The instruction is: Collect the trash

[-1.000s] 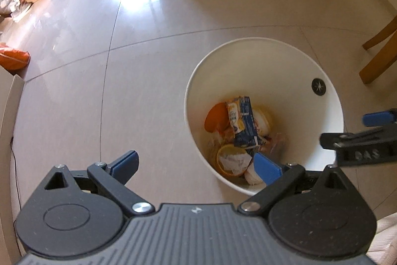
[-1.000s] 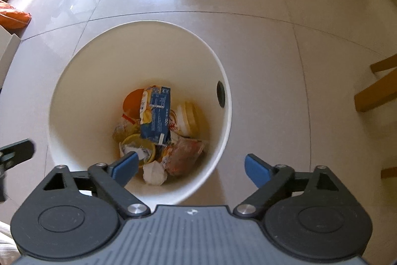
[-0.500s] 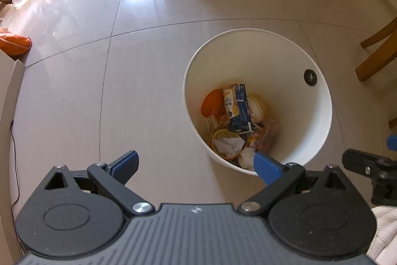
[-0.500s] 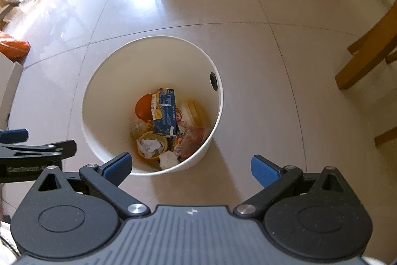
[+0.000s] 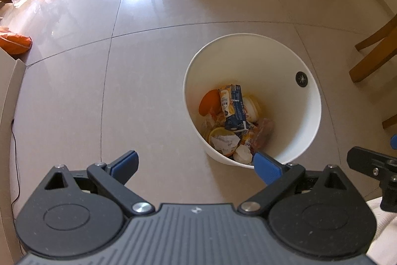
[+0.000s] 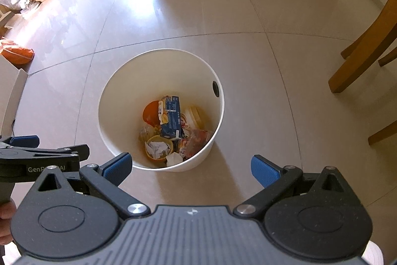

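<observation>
While both grippers, left (image 5: 196, 165) and right (image 6: 191, 167), hang with fingers spread and empty: bin (image 6: 119, 91), light, stiff; trash (image 6: 171, 126), crushable. Grip the rim.

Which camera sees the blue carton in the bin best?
The right wrist view. The blue carton sits near the picture's middle, inside the white bin, with nothing across it. The left wrist view shows the carton too, but off to the right, with the bin's near edge behind a gripper finger.

Black left tongs (image 6: 37, 160), side face: white lettering, partly covered, read "GenR…AI". Print on blue carton (image 6: 171, 117) in bin: illegible.
</observation>
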Demonstrator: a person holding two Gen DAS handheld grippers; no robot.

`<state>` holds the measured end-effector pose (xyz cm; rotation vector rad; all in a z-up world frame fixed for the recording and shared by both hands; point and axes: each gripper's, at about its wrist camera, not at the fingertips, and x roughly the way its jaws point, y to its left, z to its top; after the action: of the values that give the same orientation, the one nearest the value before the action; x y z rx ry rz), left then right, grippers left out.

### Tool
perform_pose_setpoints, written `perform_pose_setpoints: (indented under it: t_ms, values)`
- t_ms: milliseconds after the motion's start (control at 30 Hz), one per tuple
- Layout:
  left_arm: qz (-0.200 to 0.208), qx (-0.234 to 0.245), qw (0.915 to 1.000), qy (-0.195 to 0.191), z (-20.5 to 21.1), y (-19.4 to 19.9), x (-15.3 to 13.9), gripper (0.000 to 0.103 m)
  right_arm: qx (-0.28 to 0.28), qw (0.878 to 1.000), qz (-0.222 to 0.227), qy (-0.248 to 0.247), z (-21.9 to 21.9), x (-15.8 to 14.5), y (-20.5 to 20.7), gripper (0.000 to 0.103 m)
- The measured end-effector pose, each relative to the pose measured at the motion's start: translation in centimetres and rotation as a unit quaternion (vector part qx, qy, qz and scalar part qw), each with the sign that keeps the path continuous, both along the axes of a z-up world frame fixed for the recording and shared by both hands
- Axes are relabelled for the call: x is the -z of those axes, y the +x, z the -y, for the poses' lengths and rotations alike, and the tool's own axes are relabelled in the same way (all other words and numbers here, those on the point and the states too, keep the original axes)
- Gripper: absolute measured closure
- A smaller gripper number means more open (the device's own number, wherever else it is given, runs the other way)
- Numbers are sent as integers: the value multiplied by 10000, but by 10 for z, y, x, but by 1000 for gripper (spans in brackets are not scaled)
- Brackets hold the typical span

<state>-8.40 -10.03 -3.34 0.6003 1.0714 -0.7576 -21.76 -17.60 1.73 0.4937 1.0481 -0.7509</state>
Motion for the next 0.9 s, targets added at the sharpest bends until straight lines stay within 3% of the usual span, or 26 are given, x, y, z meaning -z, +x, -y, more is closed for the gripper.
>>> perform_pose_setpoints:
  t_ms: [900]
  values:
    - [65,60,9999,80,1,-1,-8,4,26,9999,156,40,1,-9,-1,0]
